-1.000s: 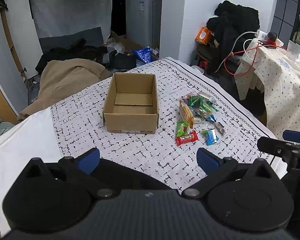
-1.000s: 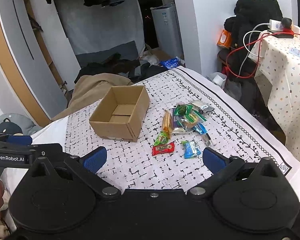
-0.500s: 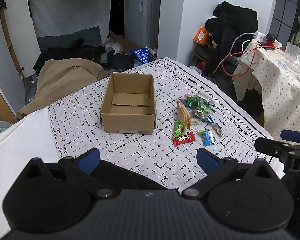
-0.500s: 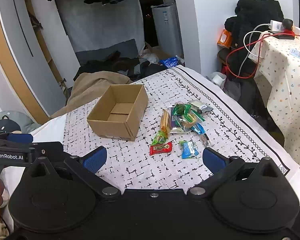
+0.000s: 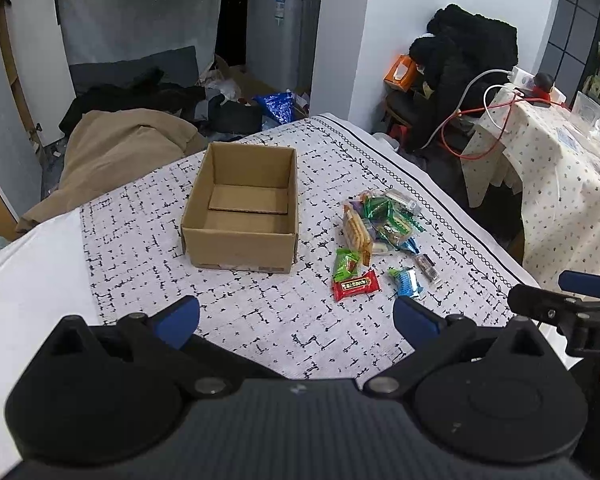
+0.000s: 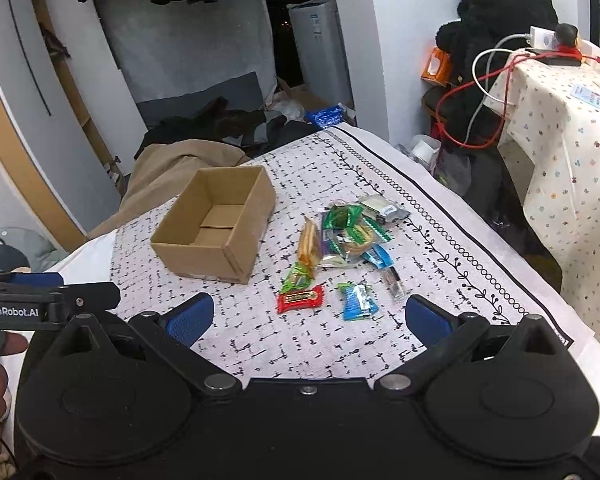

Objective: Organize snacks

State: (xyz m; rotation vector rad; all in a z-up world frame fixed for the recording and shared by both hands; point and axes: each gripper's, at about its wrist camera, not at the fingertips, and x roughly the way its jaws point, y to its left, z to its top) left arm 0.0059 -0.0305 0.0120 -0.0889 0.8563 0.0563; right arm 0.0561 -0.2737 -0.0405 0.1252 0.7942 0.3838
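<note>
An open, empty cardboard box (image 5: 242,208) (image 6: 216,222) stands on the patterned tablecloth (image 5: 260,320). To its right lies a heap of wrapped snacks (image 5: 380,222) (image 6: 350,232), with a red bar (image 5: 356,285) (image 6: 300,299), a green packet (image 5: 346,264) (image 6: 297,277) and a blue packet (image 5: 407,282) (image 6: 357,301) nearest me. My left gripper (image 5: 296,320) hangs open, short of the box and snacks, holding nothing. My right gripper (image 6: 308,320) is open too, just short of the red and blue packets.
A beige blanket (image 5: 116,152) and dark clothes lie beyond the table's far edge. At the right stands a side table with a floral cloth (image 5: 560,176), cables and a power strip. A black garment pile (image 5: 468,44) sits behind it. White cloth covers the table's left part.
Both grippers have drifted a little forward and to the right; the box and snacks sit slightly lower and nearer in view. Nothing was taken hold of.
</note>
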